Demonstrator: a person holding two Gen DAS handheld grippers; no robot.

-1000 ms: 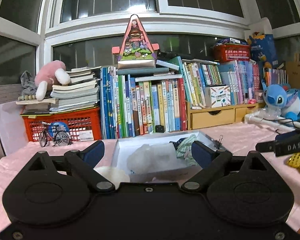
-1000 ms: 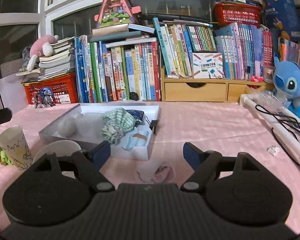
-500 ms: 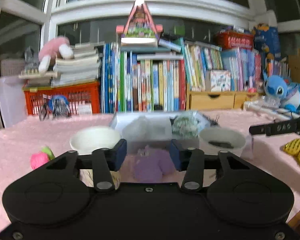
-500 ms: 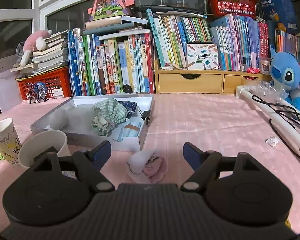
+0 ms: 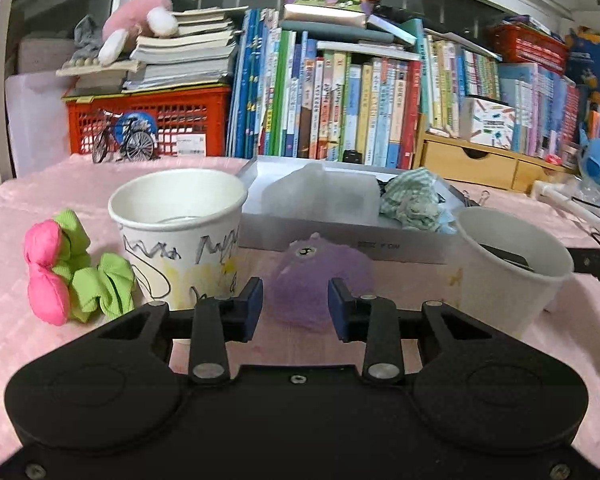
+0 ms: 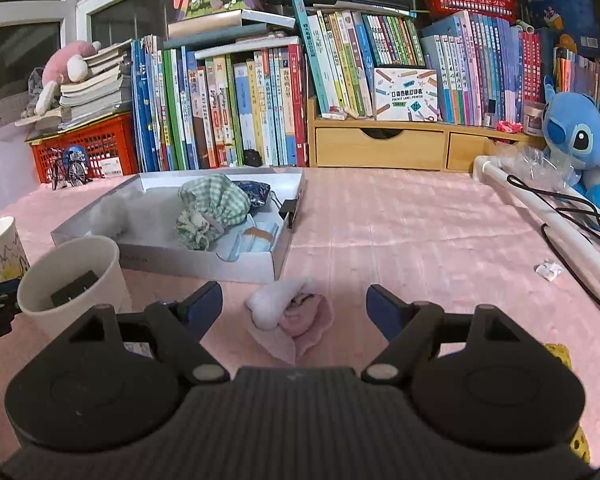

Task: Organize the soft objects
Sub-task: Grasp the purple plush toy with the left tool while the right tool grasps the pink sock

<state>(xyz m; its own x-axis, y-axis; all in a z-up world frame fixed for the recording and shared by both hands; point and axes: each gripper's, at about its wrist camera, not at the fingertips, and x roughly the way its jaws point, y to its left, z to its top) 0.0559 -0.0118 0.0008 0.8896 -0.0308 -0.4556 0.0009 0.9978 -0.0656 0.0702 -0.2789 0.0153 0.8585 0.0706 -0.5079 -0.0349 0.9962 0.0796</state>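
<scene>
A purple fuzzy plush toy (image 5: 320,272) lies on the pink cloth in front of the white box (image 5: 340,240). My left gripper (image 5: 293,308) is low over the table with its jaws closing; the blue pads press into the near part of the plush. In the right wrist view a pink and white rolled soft piece (image 6: 289,314) lies on the cloth between the wide-apart fingers of my right gripper (image 6: 293,304), which is open and not touching it. The box (image 6: 203,260) holds a green checked cloth (image 6: 211,208), a dark blue pouch and light blue masks.
Two paper cups flank the plush: a scribbled one (image 5: 179,232) at left, a plain one (image 5: 508,272) at right. A pink and green bow (image 5: 71,268) lies far left. Books, a red crate and a wooden drawer unit line the back. A white pipe with cable (image 6: 540,216) runs at right.
My left gripper dropped toward the table and its jaws narrowed from wide apart onto the purple plush. The right gripper hardly shifted and stayed open.
</scene>
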